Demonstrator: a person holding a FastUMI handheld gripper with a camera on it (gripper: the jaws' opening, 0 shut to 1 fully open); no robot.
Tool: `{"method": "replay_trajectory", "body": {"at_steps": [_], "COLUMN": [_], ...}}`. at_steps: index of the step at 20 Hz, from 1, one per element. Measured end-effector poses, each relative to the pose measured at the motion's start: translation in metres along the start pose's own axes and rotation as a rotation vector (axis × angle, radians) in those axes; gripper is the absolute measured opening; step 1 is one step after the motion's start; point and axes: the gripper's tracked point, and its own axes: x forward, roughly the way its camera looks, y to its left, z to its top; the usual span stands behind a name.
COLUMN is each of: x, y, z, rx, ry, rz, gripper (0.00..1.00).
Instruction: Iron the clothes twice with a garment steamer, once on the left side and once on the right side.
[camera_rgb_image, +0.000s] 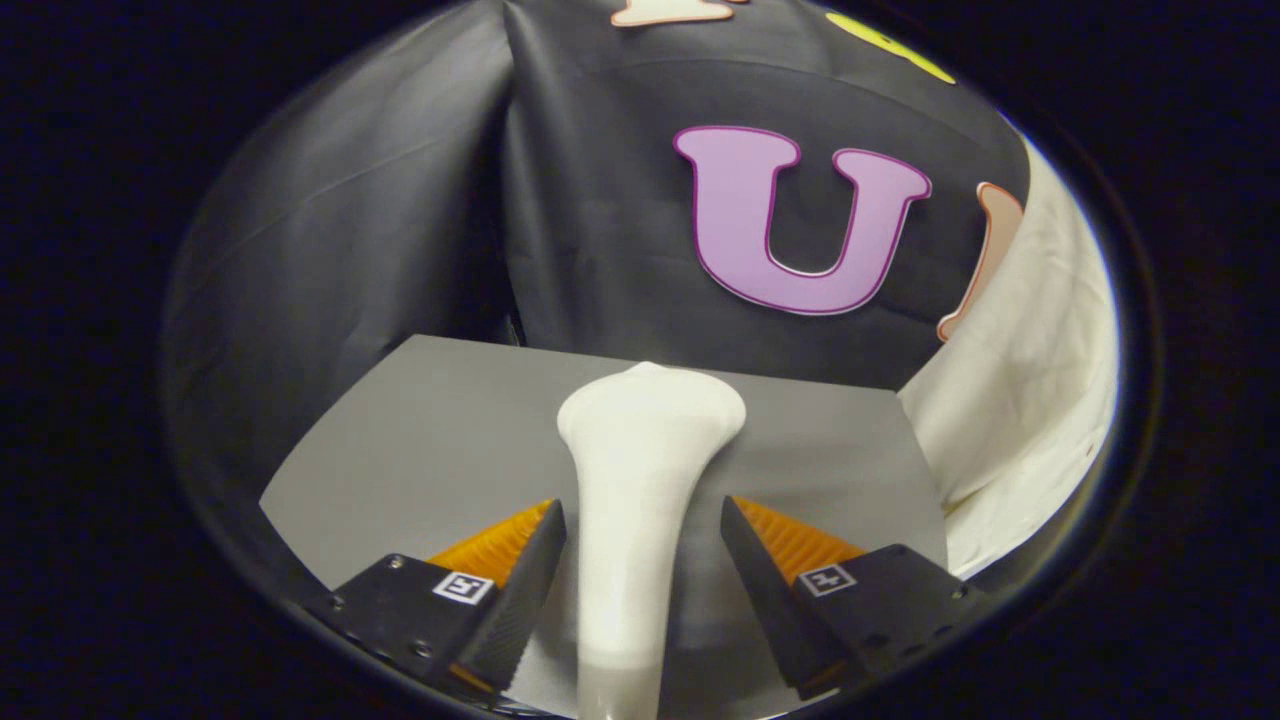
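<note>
Gripper (643, 560) spread wide, straddling but apparently not pinching the white garment steamer (640, 480) standing on the grey desk (420, 440), probably for a grasp; white clothes (1030, 400) hanging beyond, rightward.

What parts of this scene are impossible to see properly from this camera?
- Steamer: its lower handle runs out of the gripper view between the fingers; its far face is turned away.
- Gripper: contact with the steamer is unclear; a gap shows beside one finger.
- White garment: cut off; its shape is unknowable.
- Grey table: near edge hidden behind the fingers.
</note>
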Motion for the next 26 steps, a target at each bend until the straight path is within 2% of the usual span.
{"method": "replay_trajectory", "body": {"at_steps": [1,2,3,7,13,16,22,26], "x": [0.018,0.008,0.001,-0.009,-0.051,-0.067,-0.098,-0.142], "y": [-0.007,-0.011,-0.008,-0.008,-0.037,-0.037,-0.039,-0.047], "z": [-0.004,0.002,-0.002,0.023,0.05,0.056,0.042,0.056], "rx": [0.018,0.035,0.034,0.11,0.27,0.238,0.137,0.182], "ry": [0.01,-0.005,0.003,-0.138,-0.295,-0.354,-0.366,-0.496], "rz": [-0.023,-0.036,-0.042,0.059,0.064,0.109,0.107,0.094], "gripper": [0.74,0.52,0.51,0.46,0.45,0.44,0.4,0.39]}}
